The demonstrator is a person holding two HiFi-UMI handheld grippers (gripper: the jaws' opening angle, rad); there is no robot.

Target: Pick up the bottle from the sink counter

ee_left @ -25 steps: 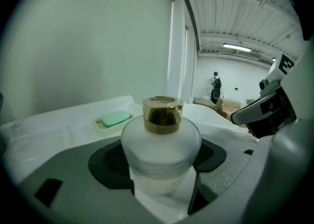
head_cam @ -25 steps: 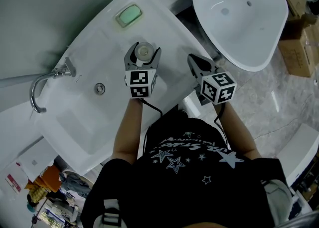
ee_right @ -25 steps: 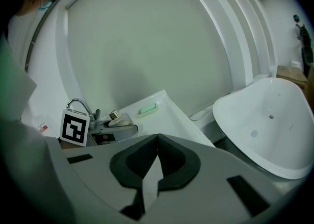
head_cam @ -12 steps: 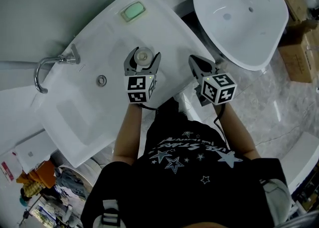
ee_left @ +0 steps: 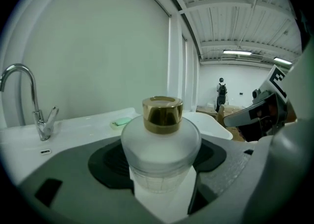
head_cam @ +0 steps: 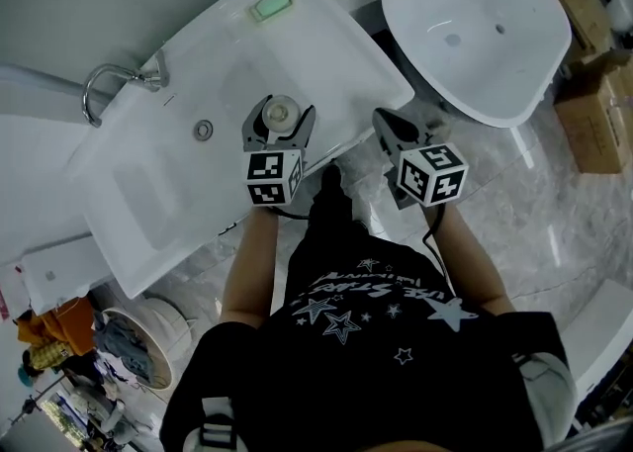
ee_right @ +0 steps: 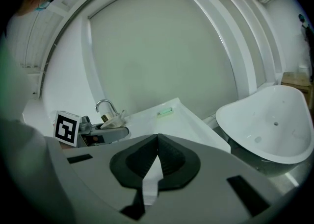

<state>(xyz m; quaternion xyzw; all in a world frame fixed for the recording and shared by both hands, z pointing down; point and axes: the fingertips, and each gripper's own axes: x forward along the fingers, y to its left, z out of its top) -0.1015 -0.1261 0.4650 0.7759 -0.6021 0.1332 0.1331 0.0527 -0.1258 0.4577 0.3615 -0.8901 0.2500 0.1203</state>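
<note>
change since earlier: the left gripper (head_cam: 281, 124) with the bottle (head_cam: 282, 109) is now seen nearer the front edge of the sink surface (head_cam: 336, 54); the green soap (head_cam: 270, 6) and the drain (head_cam: 204, 129) lie farther from it than before.
left fingers: closed against both sides of the frosted bottle body, below its gold cap (ee_left: 162, 113), as shown in the left gripper view.
right fingers: pressed together with nothing between them; the right gripper (head_cam: 388, 124) is held off the surface's corner, between the sink and the second basin (head_cam: 475, 74).
bottle position: upright in the left gripper, over the front part of the surface, well apart from the faucet (head_cam: 114, 79). its base is hidden, so contact with the surface cannot be told.
done: the bottle has been reached and gripped; from its shift toward the edge, it is judged to be already raised or drawn off its spot.
left: at most, a clear lift away from the surface is to be completed and the hold kept steady.
</note>
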